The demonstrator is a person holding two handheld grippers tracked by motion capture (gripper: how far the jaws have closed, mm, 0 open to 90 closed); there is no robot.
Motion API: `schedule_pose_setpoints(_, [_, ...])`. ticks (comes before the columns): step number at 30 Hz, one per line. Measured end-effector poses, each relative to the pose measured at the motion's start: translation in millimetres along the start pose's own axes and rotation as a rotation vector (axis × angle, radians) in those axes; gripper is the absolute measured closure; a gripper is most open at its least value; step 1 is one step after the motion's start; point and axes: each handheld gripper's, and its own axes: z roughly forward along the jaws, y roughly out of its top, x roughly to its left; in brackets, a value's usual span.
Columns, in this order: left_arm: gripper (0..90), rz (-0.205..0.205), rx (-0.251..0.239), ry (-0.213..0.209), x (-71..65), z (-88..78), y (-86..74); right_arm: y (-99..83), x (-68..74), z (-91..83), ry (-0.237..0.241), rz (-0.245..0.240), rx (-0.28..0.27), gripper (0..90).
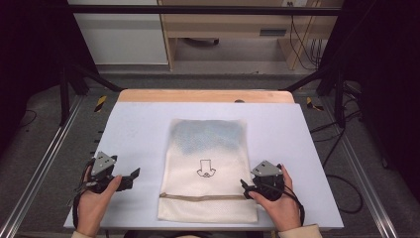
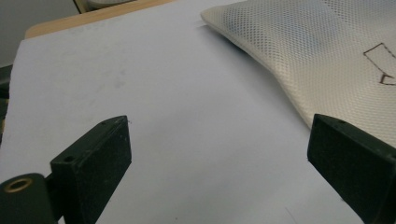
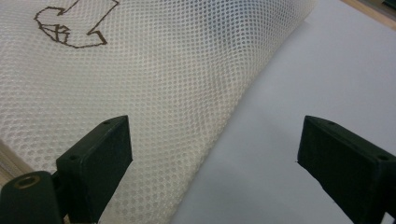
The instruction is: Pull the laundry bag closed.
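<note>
A cream mesh laundry bag [image 1: 208, 166] lies flat in the middle of the white table [image 1: 143, 129], with a tan zipper [image 1: 203, 197] across its near end and a small dark printed figure [image 1: 204, 167] at its centre. Something bluish shows through the mesh at its far end. My left gripper [image 1: 132, 176] rests on the table left of the bag, open and empty; the bag's edge [image 2: 299, 56] lies ahead to its right. My right gripper [image 1: 244, 186] sits at the bag's right edge near the zipper, open, one jaw over the mesh [image 3: 140, 79].
The white surface ends in a wooden strip [image 1: 205, 95] at the far side. Metal frame rails [image 1: 44, 158] run along both sides of the table. A wooden cabinet [image 1: 233, 22] and cables stand beyond it on the floor.
</note>
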Motion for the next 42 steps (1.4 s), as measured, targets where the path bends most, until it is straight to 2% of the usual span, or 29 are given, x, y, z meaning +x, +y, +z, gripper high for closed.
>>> schedule_pose_setpoints(3, [6.4,0.005,-0.003,0.008,0.0,-0.9,-1.3,1.2,1.5,1.3,0.022,0.006,0.004,10.8])
schedule_pose_setpoints(5, [6.4,0.002,0.023,0.004,2.4,-3.1,-3.2,5.1,8.1,1.4,0.043,-0.015,0.018,12.6])
schedule_pose_setpoints(10, [6.7,0.008,0.043,0.006,4.2,-7.7,-8.1,13.7,19.4,0.0,0.092,-0.042,0.02,15.8])
schedule_pose_setpoints(11, [6.7,0.019,0.052,0.002,3.5,-9.3,-10.4,15.3,21.2,-0.1,0.105,-0.048,0.022,17.2])
schedule_pose_setpoints(12, [6.7,0.028,0.059,0.003,3.1,-10.5,-12.1,20.4,26.2,1.0,0.142,-0.061,0.033,19.9])
schedule_pose_setpoints(13, [6.6,0.041,0.065,0.013,2.2,-14.9,-16.1,23.0,29.0,1.8,0.148,-0.076,0.035,21.3])
schedule_pose_setpoints(16, [6.3,0.037,0.037,0.01,2.7,-19.7,-18.8,32.4,38.7,1.9,0.176,-0.105,0.03,23.7])
schedule_pose_setpoints(18, [6.3,0.043,0.043,0.025,4.3,-20.1,-19.4,39.6,46.4,2.5,0.214,-0.114,0.04,23.8])
schedule_pose_setpoints(20, [6.3,0.035,0.043,0.027,6.0,-20.2,-19.3,43.5,50.2,2.4,0.229,-0.132,0.044,23.7])
schedule_pose_setpoints(21, [6.4,0.03,0.039,0.025,6.9,-20.4,-19.2,51.0,58.0,3.3,0.253,-0.148,0.05,22.6])
schedule_pose_setpoints(22, [6.4,0.023,0.037,0.021,7.7,-20.6,-19.2,51.0,58.0,3.3,0.253,-0.148,0.05,22.6])
schedule_pose_setpoints(23, [6.4,0.028,0.039,0.02,7.3,-20.3,-19.3,59.2,65.4,5.3,0.287,-0.158,0.064,23.3])
schedule_pose_setpoints(25, [6.4,0.033,0.038,0.014,6.4,-20.0,-19.1,61.7,68.0,6.4,0.298,-0.163,0.064,23.7])
schedule_pose_setpoints(27, [6.4,0.042,0.029,0.009,3.8,-19.1,-17.7,68.3,75.2,8.9,0.307,-0.189,0.085,28.2])
schedule_pose_setpoints(28, [6.4,0.049,0.032,0.006,2.9,-18.5,-17.2,75.6,82.0,11.8,0.315,-0.227,0.113,29.0])
schedule_pose_setpoints(30, [6.5,0.054,0.048,-0.003,1.9,-17.9,-16.6,81.5,86.1,13.4,0.332,-0.247,0.118,33.4])
schedule_pose_setpoints(31, [6.7,0.056,0.066,0.002,1.0,-17.4,-16.3,84.6,87.8,13.9,0.345,-0.253,0.117,34.2])
schedule_pose_setpoints(33, [6.8,0.057,0.073,0.003,0.4,-16.6,-16.6,87.7,89.4,14.8,0.352,-0.257,0.118,34.8])
schedule_pose_setpoints(35, [6.9,0.059,0.08,0.001,-0.7,-15.2,-17.0,97.6,93.3,14.9,0.369,-0.284,0.123,41.2])
schedule_pose_setpoints(38, [6.9,0.077,0.087,-0.003,-3.3,-14.8,-16.4,107.5,98.6,13.5,0.399,-0.293,0.116,49.2])
schedule_pose_setpoints(40, [6.9,0.086,0.087,0.0,-4.4,-14.7,-15.5,111.0,100.4,13.5,0.404,-0.297,0.122,50.9])
schedule_pose_setpoints(41, [7.2,0.085,0.087,0.0,-4.3,-14.4,-15.4,118.0,104.7,13.9,0.413,-0.314,0.132,57.2])
schedule_pose_setpoints(42, [7.2,0.088,0.088,-0.006,-3.7,-14.6,-15.1,118.0,104.7,13.9,0.413,-0.314,0.132,57.2])
